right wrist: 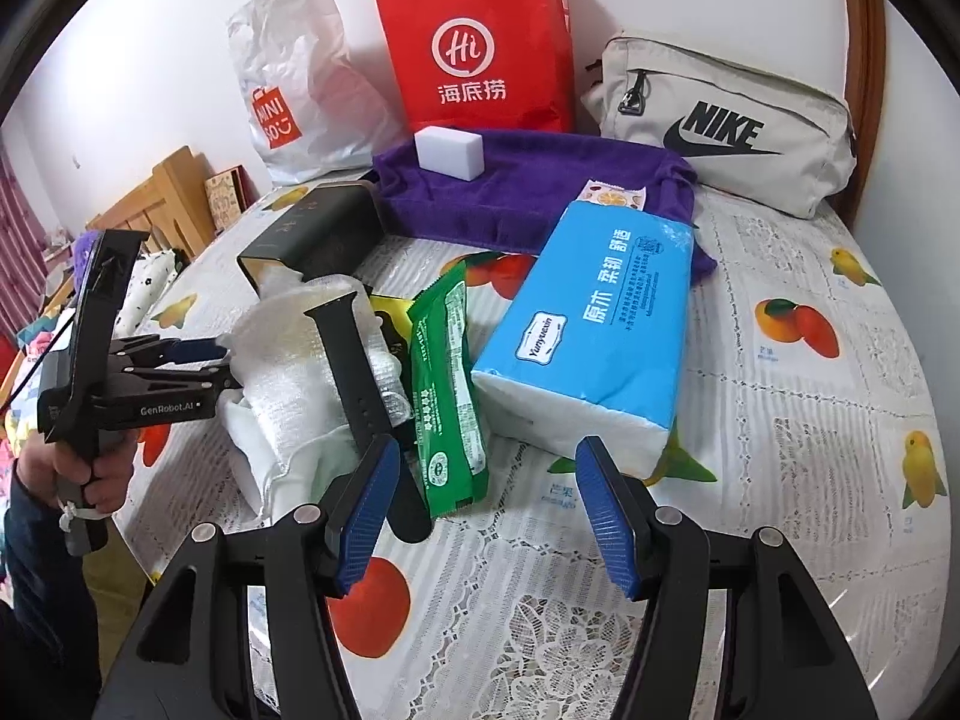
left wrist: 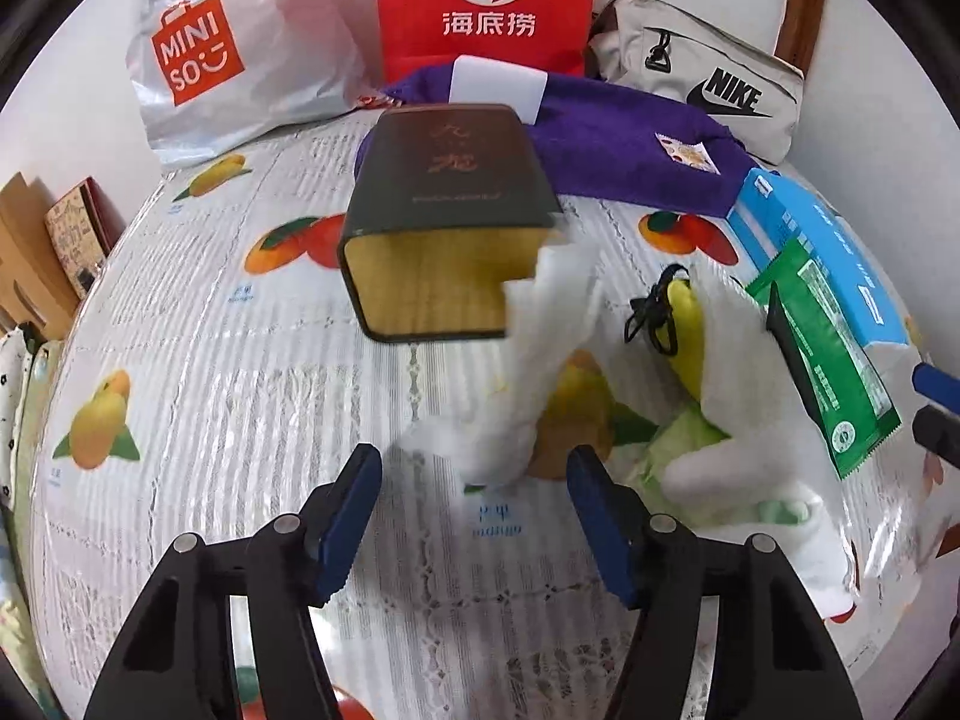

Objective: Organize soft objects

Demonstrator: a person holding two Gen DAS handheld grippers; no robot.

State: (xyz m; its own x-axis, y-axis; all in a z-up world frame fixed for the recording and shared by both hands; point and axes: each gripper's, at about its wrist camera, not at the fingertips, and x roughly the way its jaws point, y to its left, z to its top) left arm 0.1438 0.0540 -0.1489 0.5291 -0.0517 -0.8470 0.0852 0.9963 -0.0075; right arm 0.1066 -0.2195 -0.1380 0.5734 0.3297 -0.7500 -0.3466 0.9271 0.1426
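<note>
A home, most likely a living or bedroom corner. Round table [right wrist: 810,420] in the middle of the frame, covered with a fruit-printed lace-pattern plastic cloth. Against the plain white wall at the top: a red paper shopping bag [right wrist: 480,48], a white Miniso plastic bag [right wrist: 294,78], a beige Nike pouch [right wrist: 726,120]. Wooden furniture [right wrist: 174,192] and flowered fabric at the left edge; pink curtain [right wrist: 18,240] far left.

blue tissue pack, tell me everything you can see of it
The blue tissue pack is a soft plastic-wrapped brick, blue on top with white print and a white near end. It lies flat and unopened on the fruit-print tablecloth, its far end over the purple towel, with the green sachet along its left side. Neither gripper touches it.
</note>
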